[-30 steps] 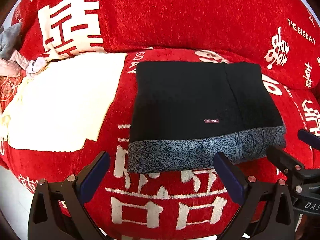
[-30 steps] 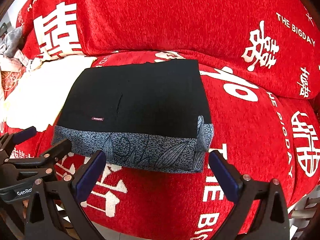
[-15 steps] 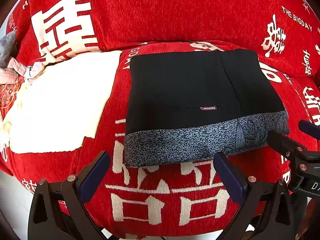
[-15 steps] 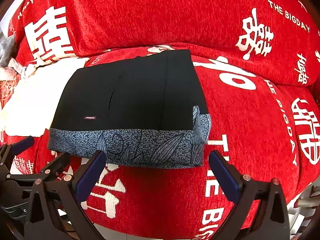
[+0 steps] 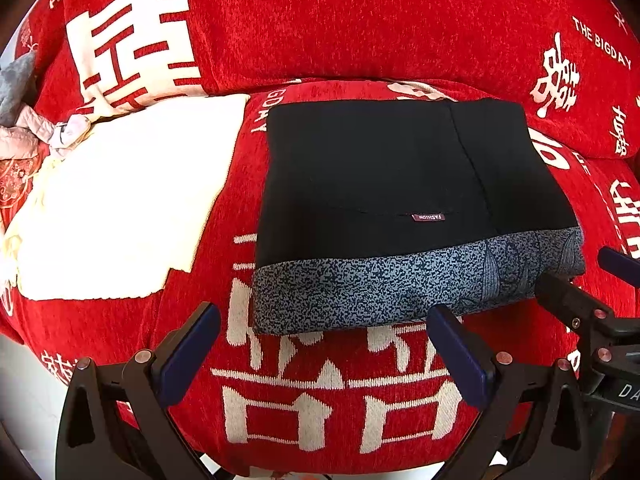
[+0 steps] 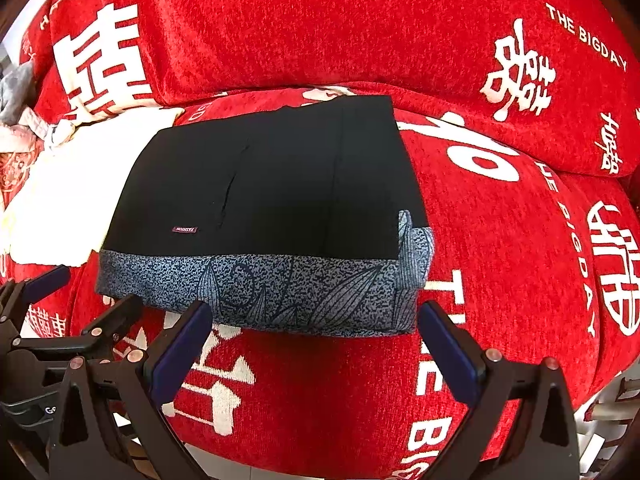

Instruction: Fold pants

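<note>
Surface: red sofa (image 5: 360,32), white characters.
Beside: white cloth (image 5: 120,200).
Pants (image 5: 380,184): folded, flat.
Left gripper (image 5: 324,354), right gripper (image 6: 314,350): spread, empty.

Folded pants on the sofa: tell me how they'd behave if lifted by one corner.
The pants are soft layered cloth, so they would probably droop and unfold. The stack looks thick at the patterned band, likely fairly heavy. On the nubby red cover they'd probably drag rather than slide.

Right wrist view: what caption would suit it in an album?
Folded black pants with a grey patterned band lie on a red cushion; the open right gripper hovers empty.
</note>
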Demonstrator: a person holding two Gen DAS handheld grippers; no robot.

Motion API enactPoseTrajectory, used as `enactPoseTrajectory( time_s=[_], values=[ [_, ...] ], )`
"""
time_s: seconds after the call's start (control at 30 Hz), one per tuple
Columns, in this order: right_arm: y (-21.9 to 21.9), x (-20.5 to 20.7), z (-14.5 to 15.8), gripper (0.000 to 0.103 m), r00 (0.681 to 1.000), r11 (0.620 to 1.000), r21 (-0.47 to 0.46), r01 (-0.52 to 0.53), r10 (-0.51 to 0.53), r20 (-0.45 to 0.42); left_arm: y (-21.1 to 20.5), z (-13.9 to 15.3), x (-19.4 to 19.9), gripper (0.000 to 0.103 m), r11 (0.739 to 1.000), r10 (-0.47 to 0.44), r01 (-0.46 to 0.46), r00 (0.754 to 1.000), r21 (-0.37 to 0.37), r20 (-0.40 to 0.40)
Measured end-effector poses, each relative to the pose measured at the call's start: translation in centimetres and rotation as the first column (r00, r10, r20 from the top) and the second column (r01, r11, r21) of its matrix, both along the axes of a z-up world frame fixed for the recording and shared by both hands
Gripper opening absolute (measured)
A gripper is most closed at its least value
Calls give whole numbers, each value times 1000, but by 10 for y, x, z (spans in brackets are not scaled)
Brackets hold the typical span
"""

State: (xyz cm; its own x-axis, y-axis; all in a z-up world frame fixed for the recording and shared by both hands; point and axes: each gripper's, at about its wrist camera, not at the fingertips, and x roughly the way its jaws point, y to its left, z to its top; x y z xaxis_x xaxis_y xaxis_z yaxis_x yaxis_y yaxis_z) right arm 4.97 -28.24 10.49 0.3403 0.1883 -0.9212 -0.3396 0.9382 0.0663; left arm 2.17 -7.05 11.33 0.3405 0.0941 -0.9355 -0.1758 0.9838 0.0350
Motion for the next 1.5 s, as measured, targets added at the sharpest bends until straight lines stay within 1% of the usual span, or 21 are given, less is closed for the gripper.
enactPoseTrajectory(
  time_s=[0.33,0.7,0.87,0.97,1.1,1.3,1.5],
  values=[
    [0,-1,-2,102,1000,1000,-6,-7,7,-7,2,-1,1,103,1000,-7,7,1000,-8,-6],
    [2,-2,2,102,1000,1000,1,-9,9,0,4,0,2,103,1000,-16,16,1000,-21,-2],
    [2,-1,2,102,1000,1000,0,-7,7,0,1,2,2,103,1000,-26,26,1000,-2,7],
    [1,0,2,102,1000,1000,1,-5,5,1,3,1,4,103,999,-20,20,1000,-32,1],
    [3,-1,1,102,1000,1000,-2,-8,8,1,8,1,4,103,999,-2,2,1000,-47,1],
    [4,-2,1,102,1000,1000,-1,-5,5,0,10,-1,3,103,1000,10,-10,1000,-8,-1],
    [4,-2,1,102,1000,1000,0,-2,2,-2,8,0,3,103,1000,-1,1,1000,-4,4]
  ],
)
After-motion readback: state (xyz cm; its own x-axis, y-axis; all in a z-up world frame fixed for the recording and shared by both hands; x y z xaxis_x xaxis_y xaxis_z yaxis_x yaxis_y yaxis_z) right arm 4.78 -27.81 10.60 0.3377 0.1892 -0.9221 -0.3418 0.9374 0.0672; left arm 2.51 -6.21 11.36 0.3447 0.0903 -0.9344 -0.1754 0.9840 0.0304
